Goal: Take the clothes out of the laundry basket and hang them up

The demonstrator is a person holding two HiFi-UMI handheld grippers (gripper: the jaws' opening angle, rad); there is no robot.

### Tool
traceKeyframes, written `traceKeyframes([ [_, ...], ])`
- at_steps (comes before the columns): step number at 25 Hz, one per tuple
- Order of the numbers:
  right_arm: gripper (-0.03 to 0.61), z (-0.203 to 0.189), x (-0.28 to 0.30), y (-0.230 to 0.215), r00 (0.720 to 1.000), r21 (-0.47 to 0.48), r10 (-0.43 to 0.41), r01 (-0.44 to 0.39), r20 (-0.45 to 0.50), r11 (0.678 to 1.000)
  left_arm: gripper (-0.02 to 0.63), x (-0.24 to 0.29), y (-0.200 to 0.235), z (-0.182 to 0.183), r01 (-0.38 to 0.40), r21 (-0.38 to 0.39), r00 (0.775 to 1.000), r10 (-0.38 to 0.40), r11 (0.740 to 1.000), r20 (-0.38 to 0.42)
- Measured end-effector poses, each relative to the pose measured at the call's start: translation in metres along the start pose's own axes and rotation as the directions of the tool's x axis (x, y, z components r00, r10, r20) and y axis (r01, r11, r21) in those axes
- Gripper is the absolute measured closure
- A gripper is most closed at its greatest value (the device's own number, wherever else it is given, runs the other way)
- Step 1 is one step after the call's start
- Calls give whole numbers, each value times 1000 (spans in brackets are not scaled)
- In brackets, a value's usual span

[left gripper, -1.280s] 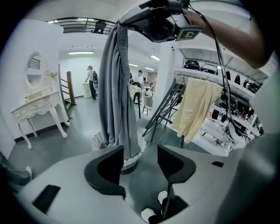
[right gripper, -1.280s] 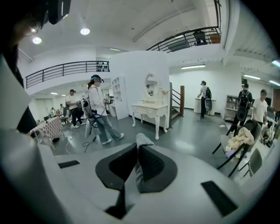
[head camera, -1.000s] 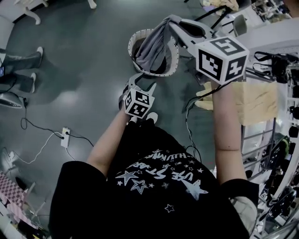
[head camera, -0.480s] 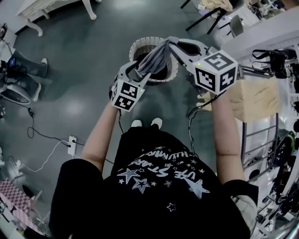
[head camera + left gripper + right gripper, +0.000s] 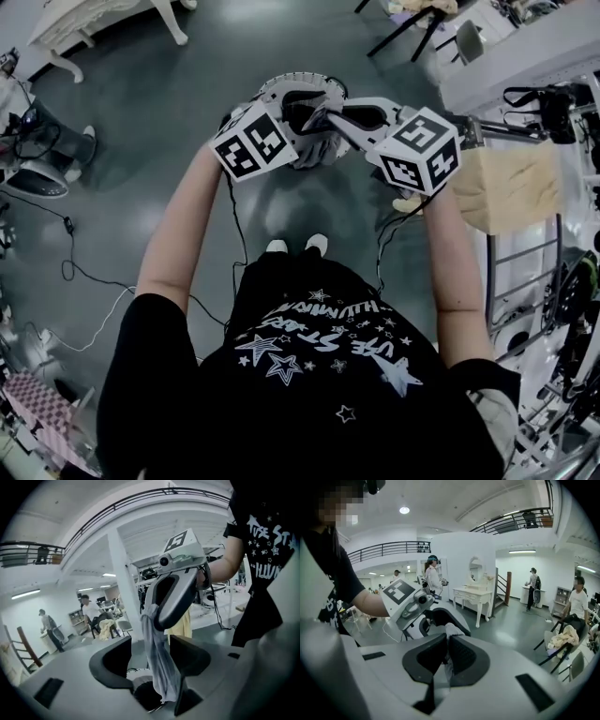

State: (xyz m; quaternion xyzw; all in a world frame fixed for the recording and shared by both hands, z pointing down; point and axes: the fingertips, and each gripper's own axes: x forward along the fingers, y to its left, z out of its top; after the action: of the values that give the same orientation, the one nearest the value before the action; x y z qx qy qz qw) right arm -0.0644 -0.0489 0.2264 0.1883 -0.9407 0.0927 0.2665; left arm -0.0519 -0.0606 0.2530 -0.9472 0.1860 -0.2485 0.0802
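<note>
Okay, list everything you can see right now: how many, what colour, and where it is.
garment: one, grey, hanging from the right gripper, between the jaws of the left gripper
laundry basket: one, white rim, on the floor beyond both grippers
dressing table: one, white, across the room
cloth: one, pale yellow, at the head view's right
cable: one, black, on the floor at left
left gripper: one, grey, open
right gripper: one, grey, shut on the garment

Head view: laundry basket (image 5: pixel 298 82) mostly hidden behind left gripper (image 5: pixel 150 648) and right gripper (image 5: pixel 446 641). Garment (image 5: pixel 157 667) type unreadable, lower end hidden behind left gripper body.
</note>
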Motion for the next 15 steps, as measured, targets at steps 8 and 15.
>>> traceKeyframes([
  [8, 555, -17, -1, 9, 998, -6, 51, -51, -41, 999, 518, 10, -28, 7, 203, 111, 976, -192, 973, -98],
  [15, 554, -28, 1, 11, 997, 2, 76, -76, 7, 997, 554, 15, -36, -4, 229, 50, 964, -220, 972, -150],
])
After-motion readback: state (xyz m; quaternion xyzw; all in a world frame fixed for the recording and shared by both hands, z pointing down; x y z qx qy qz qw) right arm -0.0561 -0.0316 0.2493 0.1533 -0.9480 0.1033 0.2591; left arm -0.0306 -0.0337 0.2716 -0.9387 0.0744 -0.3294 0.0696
